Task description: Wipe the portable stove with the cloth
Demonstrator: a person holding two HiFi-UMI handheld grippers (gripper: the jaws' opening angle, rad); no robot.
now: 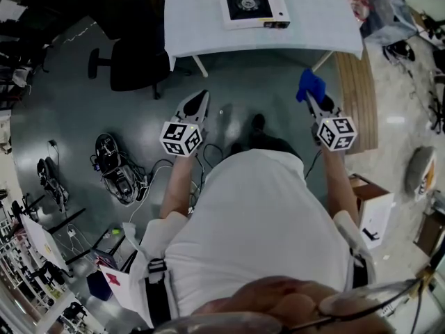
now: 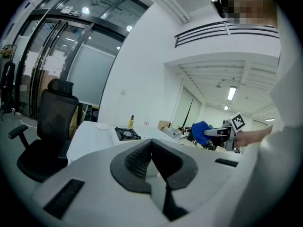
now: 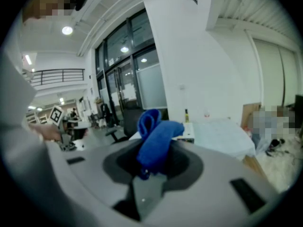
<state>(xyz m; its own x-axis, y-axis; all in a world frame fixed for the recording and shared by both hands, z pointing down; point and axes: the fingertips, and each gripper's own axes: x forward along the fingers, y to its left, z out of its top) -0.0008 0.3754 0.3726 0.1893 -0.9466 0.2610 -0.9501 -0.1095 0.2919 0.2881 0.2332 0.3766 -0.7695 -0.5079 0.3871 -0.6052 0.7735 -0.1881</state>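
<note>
**Cloth Gripped, Stove Not Yet Reached**

In the head view, the portable stove was seen on the tabletop, well apart from both tongs. The cloth was carried in the right tongs, ready for wiping. In the left gripper view, the left tongs appeared pressed together on nothing. In the right gripper view, the cloth was clenched, bunched, between the jaws.

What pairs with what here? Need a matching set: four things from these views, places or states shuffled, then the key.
1. blue cloth
2. portable stove
3. left tool
4. office chair

A. on the table
B. shut, empty
C. on the floor beside the table
D. clamped in the right tool

Pairs: 1-D, 2-A, 3-B, 4-C
</note>
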